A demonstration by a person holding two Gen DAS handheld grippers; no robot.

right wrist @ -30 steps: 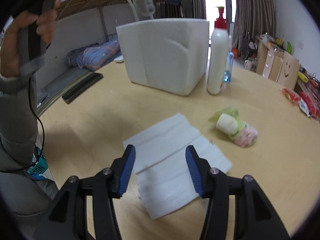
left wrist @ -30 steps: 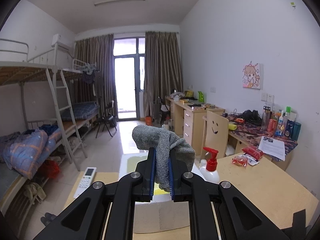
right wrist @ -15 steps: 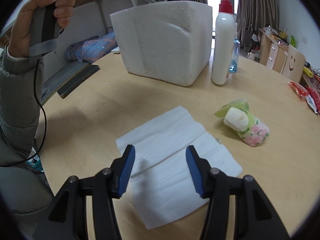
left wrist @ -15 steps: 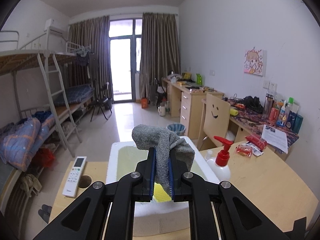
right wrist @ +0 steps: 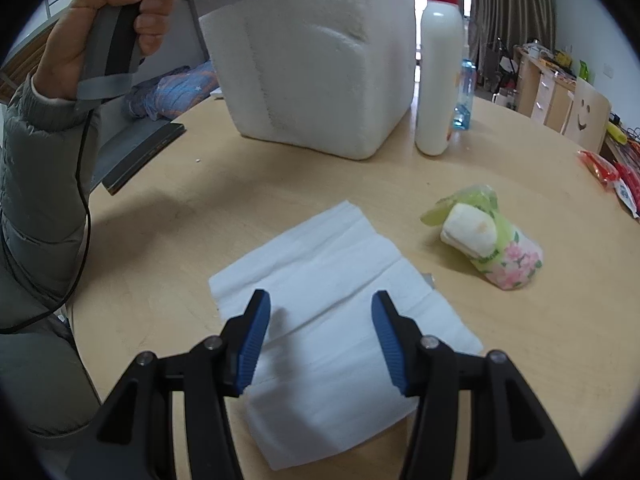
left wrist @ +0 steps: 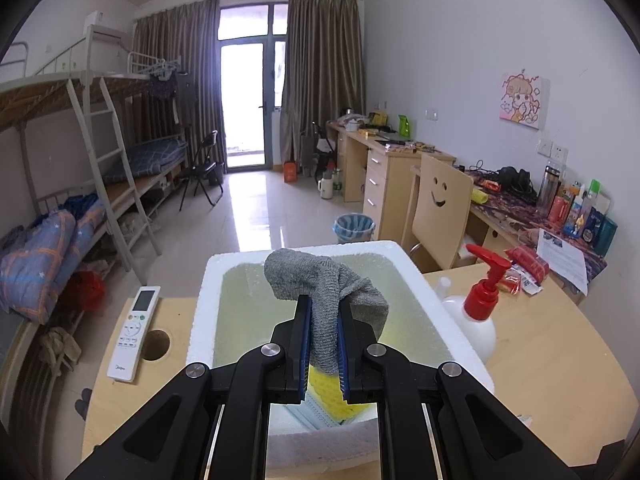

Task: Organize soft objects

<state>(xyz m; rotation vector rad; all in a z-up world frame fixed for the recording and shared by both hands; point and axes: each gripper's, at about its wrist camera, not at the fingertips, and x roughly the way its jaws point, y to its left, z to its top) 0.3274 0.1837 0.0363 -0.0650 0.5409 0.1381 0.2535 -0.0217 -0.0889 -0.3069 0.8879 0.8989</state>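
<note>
The left gripper (left wrist: 323,348) pinches a grey knitted cloth (left wrist: 326,296) between its blue pads, jaws pressed tight on the fabric, and hangs directly over the open mouth of the white foam box (left wrist: 202,300) that stands toward the far edge of the round wooden table (right wrist: 520,360). Inside the box, beneath the cloth, lie a yellow sponge-like piece (left wrist: 325,394) and what looks like a blue face mask (left wrist: 310,416). The step in hand appears to be the drop: the cloth is placed for release, and the next move calls for parting the jaws, perhaps after lowering a little so the fabric falls clear of the rim. The right gripper (right wrist: 320,344) holds nothing, its jaws spread wide above a white tissue sheet (right wrist: 332,280) lying flat near the table's near edge; closing on it would call for descending to the surface. A packet of tissues in floral wrap (right wrist: 492,250) waits just beside the sheet, toward the right edge.
</note>
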